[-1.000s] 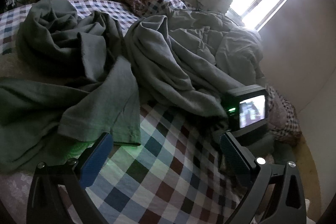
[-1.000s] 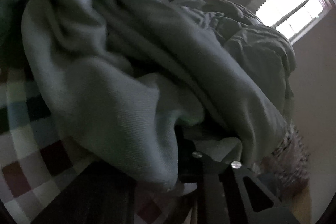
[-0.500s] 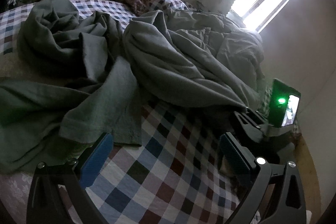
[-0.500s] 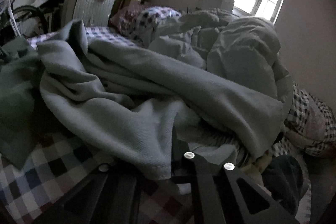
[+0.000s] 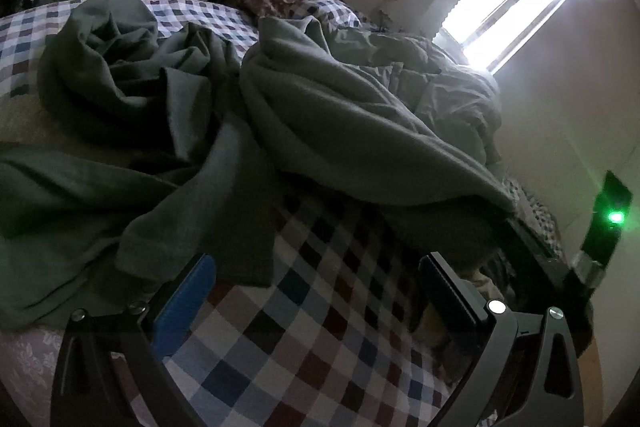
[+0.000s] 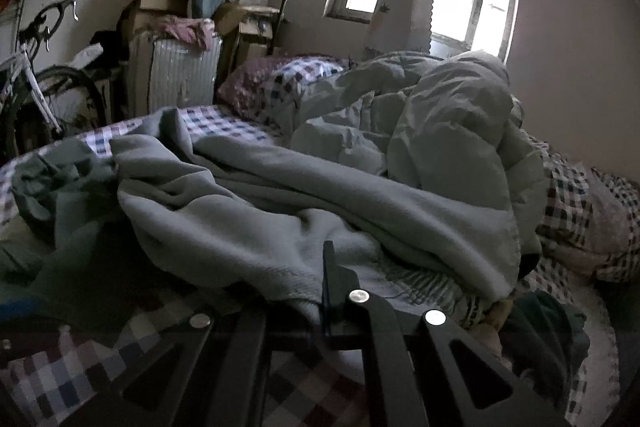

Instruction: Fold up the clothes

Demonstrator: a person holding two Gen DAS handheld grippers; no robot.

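Visibly, right gripper (image 6: 326, 291) pinches soft, crumpled grey garment (image 6: 248, 223).

The left gripper (image 5: 316, 291) sits low in its frame, jaws spread wide with nothing between them; the right gripper (image 6: 326, 291), bottom centre of its frame, is clamped on the hem of pale green fabric (image 6: 280, 247).

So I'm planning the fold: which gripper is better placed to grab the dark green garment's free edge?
Left. The left gripper hangs open over the checked bedsheet, right beside the dark green garment. The right gripper is shut on the pale grey garment.
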